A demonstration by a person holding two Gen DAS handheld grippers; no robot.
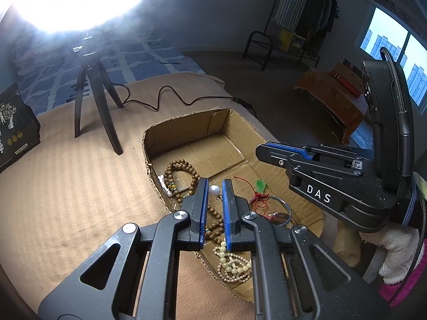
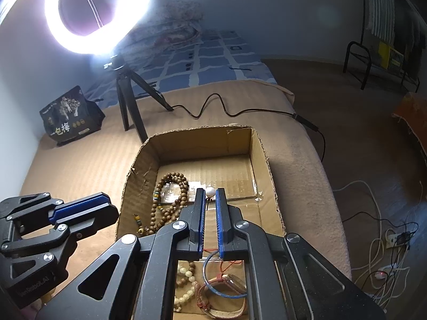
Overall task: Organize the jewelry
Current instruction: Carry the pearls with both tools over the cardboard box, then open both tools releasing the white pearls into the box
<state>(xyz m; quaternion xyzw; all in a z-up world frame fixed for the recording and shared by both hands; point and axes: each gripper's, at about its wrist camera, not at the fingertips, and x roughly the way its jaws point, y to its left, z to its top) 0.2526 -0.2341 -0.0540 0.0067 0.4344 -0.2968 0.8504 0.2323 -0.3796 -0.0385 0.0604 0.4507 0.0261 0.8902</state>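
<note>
On the left, the left gripper (image 2: 109,202) hangs outside the left wall of the cardboard box (image 1: 186,130), which sits on the blanket-covered bed (image 1: 66,200). Its jaws are all but shut, only a slit between the blue pads, and they hold nothing.

Just inside that wall lies the wooden bead strand (image 1: 181,170). It is looped on itself, with its length running from the far end of the box back toward the near end, where the cream bead bracelets (image 1: 232,264) are heaped. This hand is the nearer one to both.

Mid-floor sits a single white pearl (image 1: 214,190) with a small hook at its near side. It lies clear of the wooden beads and dead ahead of the left jaws, down the line they point along. From its own camera the right hand has it straight ahead too. I would call it the likeliest next pick, and either hand would first have to open.

Further right lie the red cord with its green pendant (image 1: 261,187), then a thin bangle (image 1: 287,208) and a watch (image 2: 229,285).

The right gripper (image 1: 263,149) hovers over the right side of the box, its jaws closed and empty. It is the closer hand for the cord, bangle and watch.
</note>
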